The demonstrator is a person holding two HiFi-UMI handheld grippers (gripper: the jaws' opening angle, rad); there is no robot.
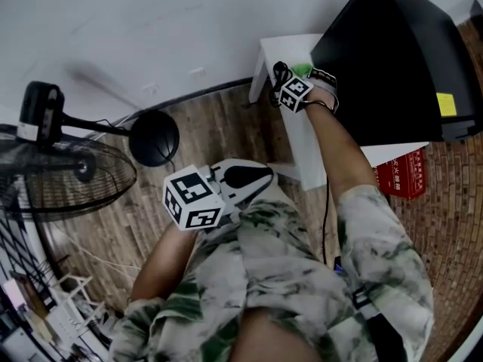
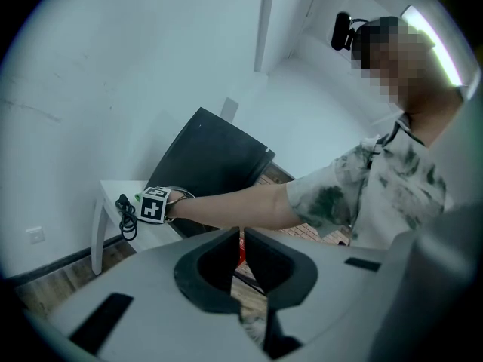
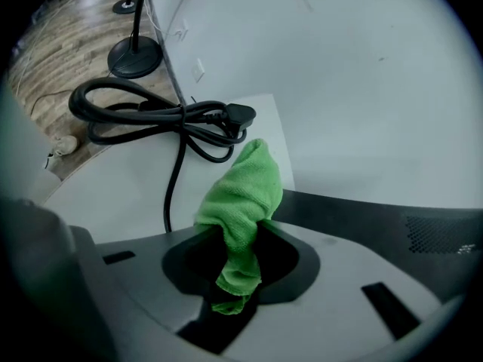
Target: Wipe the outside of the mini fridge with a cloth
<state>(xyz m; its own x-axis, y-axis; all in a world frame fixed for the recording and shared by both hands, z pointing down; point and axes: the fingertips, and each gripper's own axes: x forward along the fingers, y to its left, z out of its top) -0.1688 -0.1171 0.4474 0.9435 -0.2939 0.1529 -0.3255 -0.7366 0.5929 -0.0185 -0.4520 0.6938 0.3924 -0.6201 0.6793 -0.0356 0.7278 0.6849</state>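
The black mini fridge (image 1: 400, 59) stands on a low white table (image 1: 317, 149) at the upper right of the head view. My right gripper (image 1: 290, 72) is at the fridge's left side, shut on a green cloth (image 1: 303, 69). In the right gripper view the cloth (image 3: 245, 194) bunches out between the jaws, its tip next to the dark fridge wall (image 3: 362, 213). A coiled black cable (image 3: 166, 119) lies on the table just beyond. My left gripper (image 1: 266, 173) hangs in front of the person's torso, away from the fridge. Its jaws (image 2: 240, 236) are shut on nothing.
A standing fan (image 1: 68, 172) with a round black base (image 1: 155, 136) occupies the wooden floor to the left. A red box (image 1: 404, 176) sits under the table. The white wall runs right behind the table and fridge (image 2: 215, 164).
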